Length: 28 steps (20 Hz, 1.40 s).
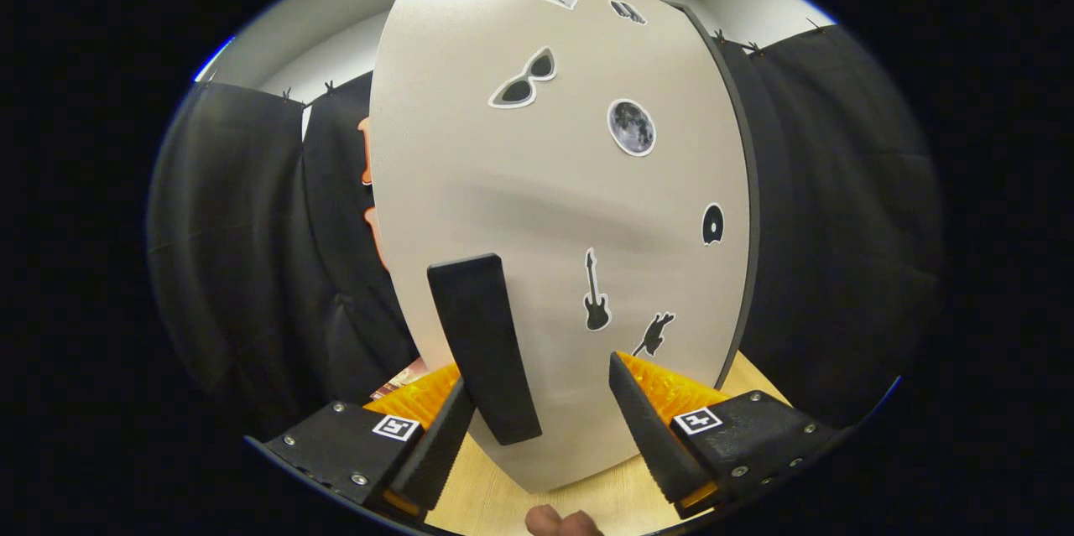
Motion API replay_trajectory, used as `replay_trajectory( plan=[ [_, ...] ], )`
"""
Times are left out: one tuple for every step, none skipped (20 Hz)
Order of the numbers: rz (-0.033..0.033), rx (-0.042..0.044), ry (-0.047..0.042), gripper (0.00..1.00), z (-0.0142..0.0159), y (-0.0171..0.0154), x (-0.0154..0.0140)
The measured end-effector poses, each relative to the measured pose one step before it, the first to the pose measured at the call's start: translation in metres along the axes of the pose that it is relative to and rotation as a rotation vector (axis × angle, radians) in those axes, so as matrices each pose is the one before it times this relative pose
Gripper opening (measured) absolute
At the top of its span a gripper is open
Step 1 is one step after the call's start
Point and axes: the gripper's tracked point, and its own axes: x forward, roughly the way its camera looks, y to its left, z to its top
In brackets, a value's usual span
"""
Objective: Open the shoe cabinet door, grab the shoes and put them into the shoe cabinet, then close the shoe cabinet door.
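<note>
While my gripper [537, 410] gapes wide, the door [554, 209] fills mid-frame, its handle [484, 347] between the fingers nearer the left; shoes hidden, cabinet interior unseen.

One cabinet door [503, 184], with one dark handle [482, 347] and seven stickers: one sunglasses [524, 81], one moon [631, 127], one disc [712, 224], two guitars [596, 294], two more at the far top. One gripper [541, 414], two fingers spread apart.

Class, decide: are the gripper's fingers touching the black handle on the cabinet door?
Cannot tell. In the gripper view the open gripper straddles the handle; one finger overlaps its lower end, the other stands apart.
</note>
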Motion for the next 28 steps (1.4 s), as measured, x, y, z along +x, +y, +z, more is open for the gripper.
replay_trajectory(
  plan=[
    [-0.00426, -0.01363, -0.01003, 0.95, 0.00123, 0.00400, 0.00383],
    [-0.00345, -0.01632, -0.00904, 0.94, 0.00171, 0.00193, 0.00347],
    [-0.00251, -0.01305, -0.00707, 0.94, 0.00110, 0.00197, 0.00426],
    [0.00168, -0.01048, -0.00112, 0.94, 0.00085, 0.00241, 0.00425],
    [0.00405, -0.00579, -0.00027, 0.94, 0.00022, 0.00179, 0.00417],
    [0.00390, 0.00094, -0.00061, 0.94, 0.00156, 0.00285, 0.00013],
    [0.00541, 0.00333, 0.00135, 0.94, 0.00046, 0.00217, 0.00395],
    [0.00490, 0.00554, 0.00042, 0.94, 0.00036, 0.00197, 0.00433],
    [0.00469, 0.00457, 0.00247, 0.94, 0.00008, 0.00157, 0.00321],
    [0.00314, 0.00450, 0.00132, 0.94, 0.00100, 0.00193, 0.00417],
    [0.00177, 0.00083, 0.00149, 0.94, -0.00267, -0.00200, 0.00696],
    [0.00061, 0.00004, -0.00023, 0.94, 0.00093, 0.00194, 0.00180],
    [-0.00019, -0.00157, -0.00083, 0.94, 0.00062, 0.00136, 0.00327],
    [-0.00053, -0.00083, -0.00048, 0.94, -0.00009, 0.00111, 0.00341],
    [-0.00100, 0.00046, 0.00097, 0.94, -0.00012, 0.00097, 0.00332],
    [-0.00191, 0.00182, 0.00241, 0.94, 0.00008, 0.00064, 0.00195],
    [-0.00129, 0.00219, 0.00098, 0.94, -0.00024, 0.00044, 0.00264],
    [-0.00356, 0.00128, 0.00035, 0.94, 0.00054, 0.00043, 0.00260],
    [-0.00562, 0.00143, 0.00060, 0.94, -0.00063, 0.00046, 0.00243],
    [-0.00786, 0.00190, 0.00010, 0.94, 0.00067, 0.00020, 0.00194],
    [-0.01083, 0.00176, 0.00118, 0.95, 0.00008, 0.00008, 0.00273],
    [-0.01110, -0.00241, -0.00369, 0.95, 0.00010, -0.00073, 0.00088],
    [-0.01111, -0.00651, -0.00363, 0.95, -0.00004, 0.00002, 0.00139],
    [-0.00843, -0.00636, -0.00538, 0.95, 0.00091, 0.00026, 0.00166],
    [-0.00617, -0.00312, -0.00061, 0.95, -0.00097, 0.00107, 0.00089],
    [-0.00466, 0.00114, -0.00334, 0.95, -0.00007, 0.00021, 0.00134],
    [-0.00441, -0.00018, -0.00026, 0.95, 0.00010, 0.00020, 0.00157],
    [-0.00150, 0.00015, -0.00133, 0.95, 0.00009, 0.00018, 0.00129]
  ],
)
